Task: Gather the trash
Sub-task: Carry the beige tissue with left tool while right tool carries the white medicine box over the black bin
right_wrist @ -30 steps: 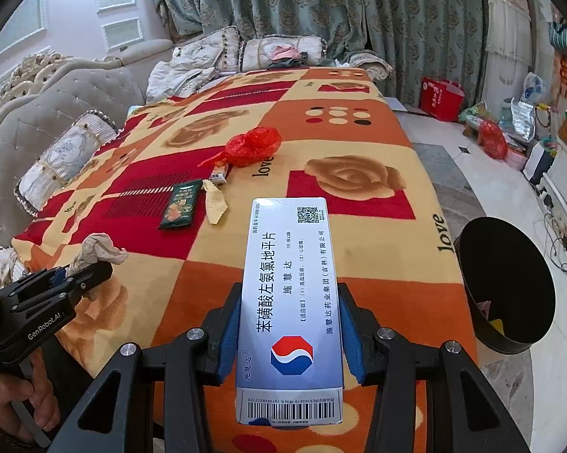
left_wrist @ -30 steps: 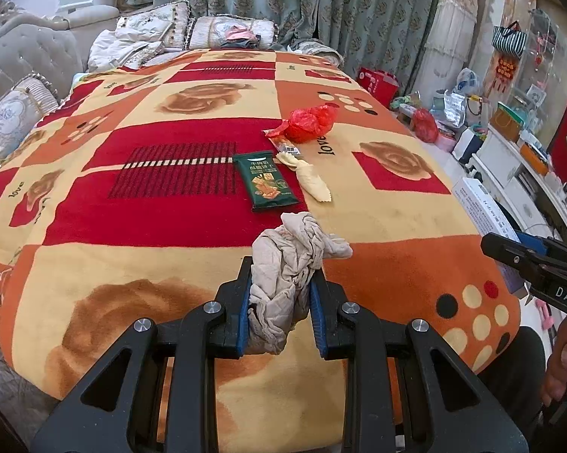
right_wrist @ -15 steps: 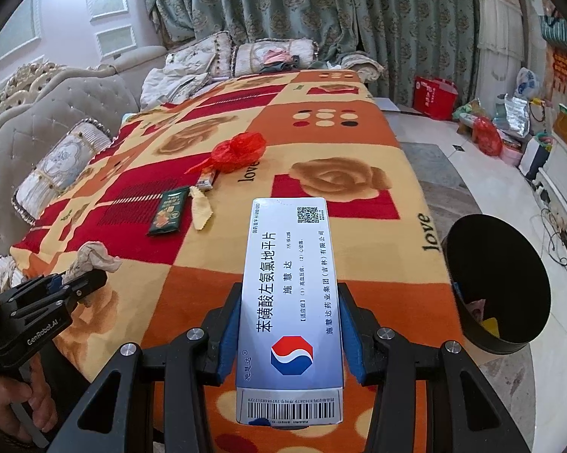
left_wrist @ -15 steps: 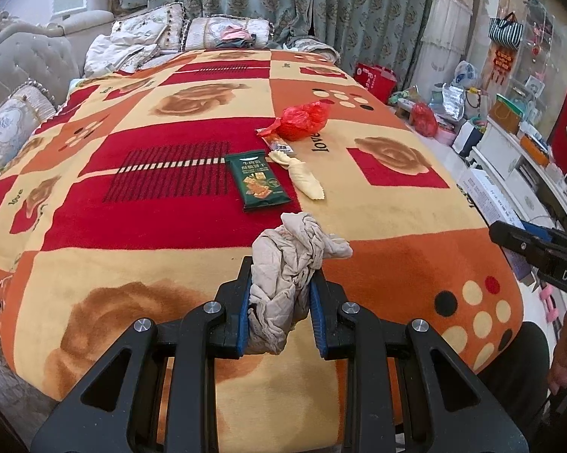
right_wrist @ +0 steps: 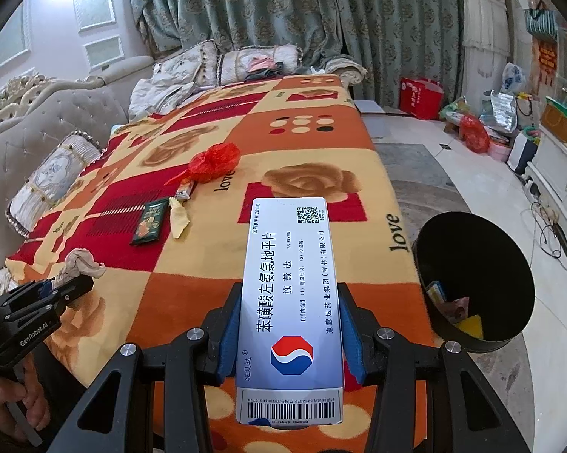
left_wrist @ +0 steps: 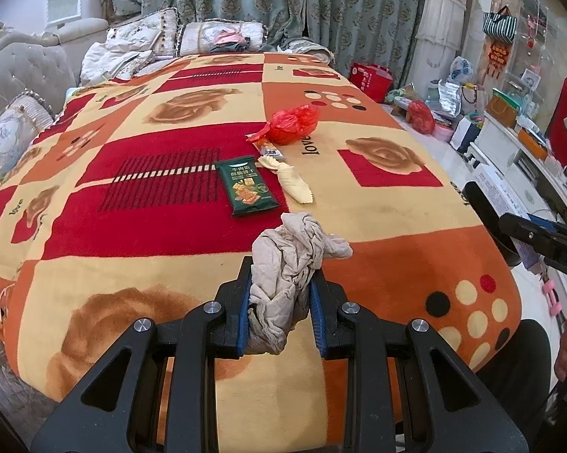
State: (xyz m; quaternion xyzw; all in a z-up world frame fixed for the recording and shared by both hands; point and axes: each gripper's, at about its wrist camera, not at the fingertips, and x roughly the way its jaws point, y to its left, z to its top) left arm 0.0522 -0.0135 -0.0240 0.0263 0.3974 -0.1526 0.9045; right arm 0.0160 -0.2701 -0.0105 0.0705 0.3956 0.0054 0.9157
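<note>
Task partly done: your left tool is clamped on a crumpled rag, your right tool grips a medicine box, both above the bed near the black bin, which already holds scraps; a green packet, yellow wrapper and red bag remain

I am in a lived-in home, in a sitting room. A tufted grey sofa with cushions fills the left, patterned green curtains hang across the top, and a patchwork blanket spreads through the middle.
</note>
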